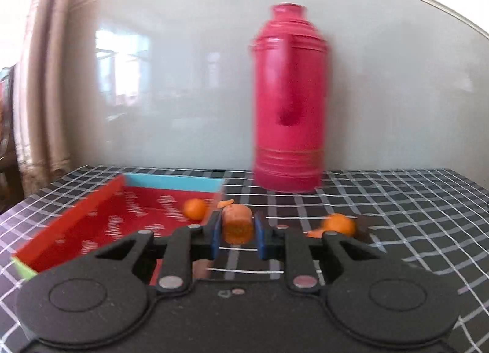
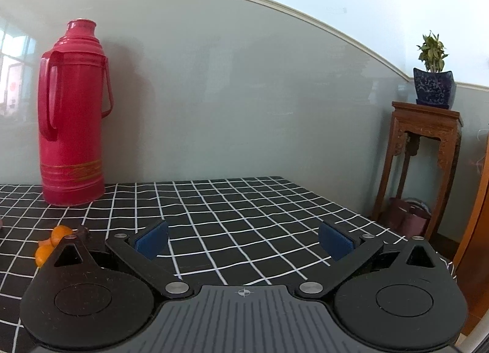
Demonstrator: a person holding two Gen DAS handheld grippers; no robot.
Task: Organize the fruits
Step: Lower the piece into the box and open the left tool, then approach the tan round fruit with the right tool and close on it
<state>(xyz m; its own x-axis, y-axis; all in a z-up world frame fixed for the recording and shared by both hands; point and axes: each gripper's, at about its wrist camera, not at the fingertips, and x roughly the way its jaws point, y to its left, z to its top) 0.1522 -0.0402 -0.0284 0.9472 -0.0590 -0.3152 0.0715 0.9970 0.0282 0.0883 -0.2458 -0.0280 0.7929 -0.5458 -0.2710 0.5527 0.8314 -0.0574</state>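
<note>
My left gripper (image 1: pixel 237 232) is shut on a small orange fruit (image 1: pixel 237 224) and holds it just above the checked tablecloth, at the right edge of a shallow red box (image 1: pixel 101 227). One orange fruit (image 1: pixel 195 208) lies inside the box near its far right corner. Another orange fruit (image 1: pixel 339 224) lies on the cloth to the right, with bits of peel beside it. My right gripper (image 2: pixel 244 241) is open and empty over the cloth. Two orange fruits (image 2: pixel 52 244) lie to its left.
A tall red thermos (image 1: pixel 288 102) stands at the back of the table against the wall; it also shows in the right wrist view (image 2: pixel 71 117). A wooden stand (image 2: pixel 424 151) with a potted plant (image 2: pixel 432 78) stands beyond the table's right edge. A curtain (image 1: pixel 45 78) hangs at left.
</note>
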